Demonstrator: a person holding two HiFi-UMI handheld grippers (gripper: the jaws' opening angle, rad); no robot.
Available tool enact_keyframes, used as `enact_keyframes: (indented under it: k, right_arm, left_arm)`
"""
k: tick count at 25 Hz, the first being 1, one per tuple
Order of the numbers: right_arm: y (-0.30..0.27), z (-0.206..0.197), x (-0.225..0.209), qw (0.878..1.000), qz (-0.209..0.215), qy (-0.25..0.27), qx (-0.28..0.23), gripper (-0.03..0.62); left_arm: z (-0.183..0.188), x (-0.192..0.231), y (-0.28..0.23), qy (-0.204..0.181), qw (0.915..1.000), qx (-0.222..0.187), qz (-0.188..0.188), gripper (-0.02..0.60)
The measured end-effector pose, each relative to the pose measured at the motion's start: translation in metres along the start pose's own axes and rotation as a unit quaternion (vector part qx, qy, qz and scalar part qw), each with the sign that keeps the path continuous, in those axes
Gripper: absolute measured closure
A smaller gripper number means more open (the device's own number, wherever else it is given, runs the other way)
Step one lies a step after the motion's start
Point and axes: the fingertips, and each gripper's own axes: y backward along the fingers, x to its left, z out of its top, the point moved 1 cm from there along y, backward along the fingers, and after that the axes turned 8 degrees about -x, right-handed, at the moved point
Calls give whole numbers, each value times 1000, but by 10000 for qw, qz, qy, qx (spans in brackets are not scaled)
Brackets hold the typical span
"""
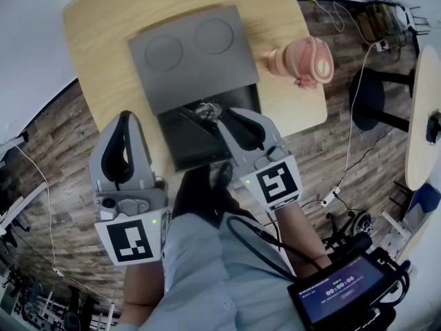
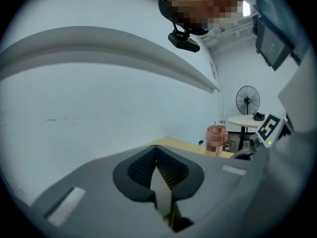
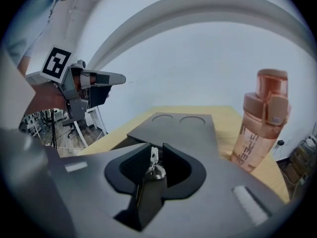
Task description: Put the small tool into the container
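Light wooden table (image 1: 96,33), bearing a grey container (image 1: 189,54) with two round recesses in its lid and an open dark compartment (image 1: 186,143) on the near side, plus a pink bottle (image 1: 306,62) standing beside it, apart from it. Left gripper (image 2: 156,150) held off the table's near edge, fingers together with nothing between them; right gripper (image 3: 154,152) over the open compartment, fingers clamped on the small tool (image 3: 154,168). Small metal tool pinched at the fingertips, over the compartment's far end.
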Motion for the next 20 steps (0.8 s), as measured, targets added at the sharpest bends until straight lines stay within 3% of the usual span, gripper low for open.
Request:
enact_keyframes:
  k: [11, 20]
  right_arm:
    - [103, 114, 27, 9908, -514, 285, -1220, 536]
    - [207, 200, 60, 9617, -1089, 696, -2416, 588]
  left_arm:
    - [97, -55, 64, -29, 9971, -732, -202, 571]
    - [179, -104, 126, -373, 9893, -1396, -191, 572]
